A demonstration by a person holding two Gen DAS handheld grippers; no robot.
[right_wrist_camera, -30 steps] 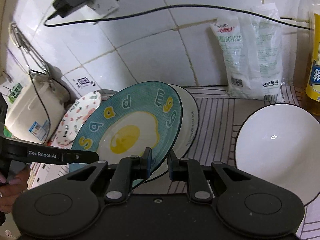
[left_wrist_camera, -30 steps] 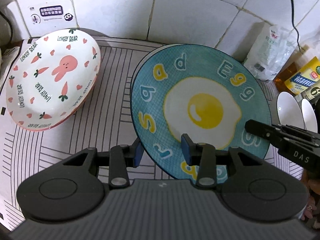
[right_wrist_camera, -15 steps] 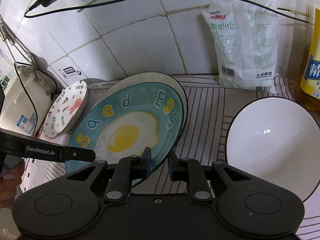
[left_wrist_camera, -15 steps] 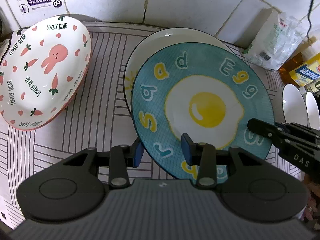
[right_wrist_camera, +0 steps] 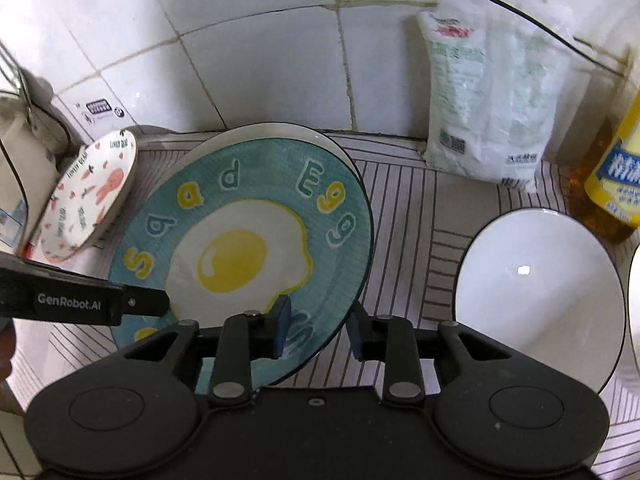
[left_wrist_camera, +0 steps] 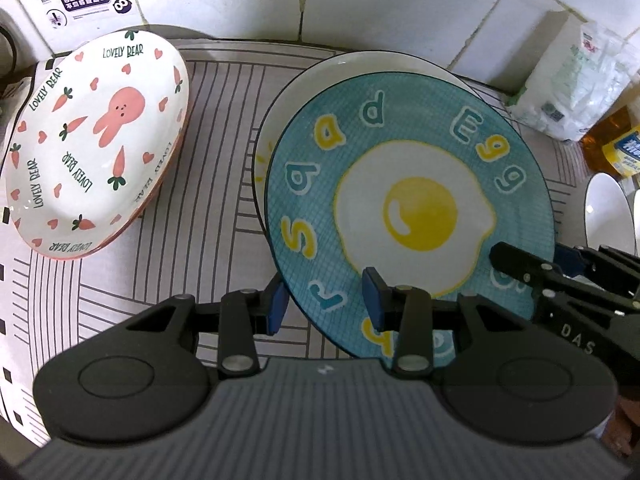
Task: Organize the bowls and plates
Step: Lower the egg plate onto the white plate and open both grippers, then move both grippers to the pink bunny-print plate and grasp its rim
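Left gripper [left_wrist_camera: 325,304] points steeply down, blue pads apart, rim of teal egg plate [left_wrist_camera: 408,208] between them; whether pads press on rim cannot be told. Its black finger also crosses lower left of right wrist view. Right gripper [right_wrist_camera: 316,330] angled down, jaws opening, opposite rim of same plate between pads with gap visible on both sides, no contact. Its fingers enter left wrist view from right edge. Part of person's hand [right_wrist_camera: 6,344] at left edge of right wrist view.
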